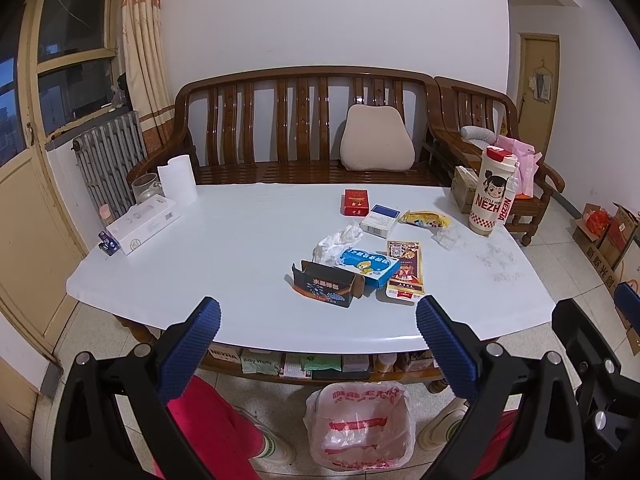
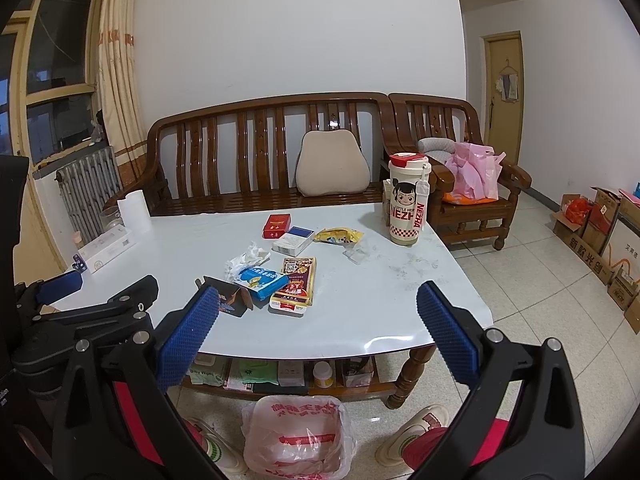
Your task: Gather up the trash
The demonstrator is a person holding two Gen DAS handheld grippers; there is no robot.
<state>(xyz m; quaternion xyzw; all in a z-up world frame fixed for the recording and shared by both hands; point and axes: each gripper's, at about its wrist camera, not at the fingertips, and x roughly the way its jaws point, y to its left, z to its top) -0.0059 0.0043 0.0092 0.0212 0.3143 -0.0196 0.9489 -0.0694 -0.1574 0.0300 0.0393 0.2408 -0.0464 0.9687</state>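
Observation:
Trash lies in the middle of the white table point(image 1: 200, 272): an open dark box point(image 1: 326, 286), a blue box point(image 1: 370, 266), a crumpled tissue point(image 1: 338, 242), a red-and-gold packet point(image 1: 405, 272), a yellow wrapper point(image 1: 426, 219), a clear wrapper point(image 1: 446, 237). A bin with a plastic bag point(image 1: 360, 428) stands on the floor under the table's near edge; it also shows in the right wrist view point(image 2: 296, 440). My left gripper point(image 1: 318, 344) is open and empty above the near edge. My right gripper point(image 2: 318, 340) is open and empty to its right.
A red pack point(image 1: 355, 202), a white-and-blue pack point(image 1: 380, 220), a Nezha cup point(image 1: 491, 192), a paper roll point(image 1: 178, 180), a glass jar point(image 1: 146, 188) and a white box point(image 1: 142, 224) stand on the table. A wooden bench point(image 1: 304, 120) is behind. My legs are beside the bin.

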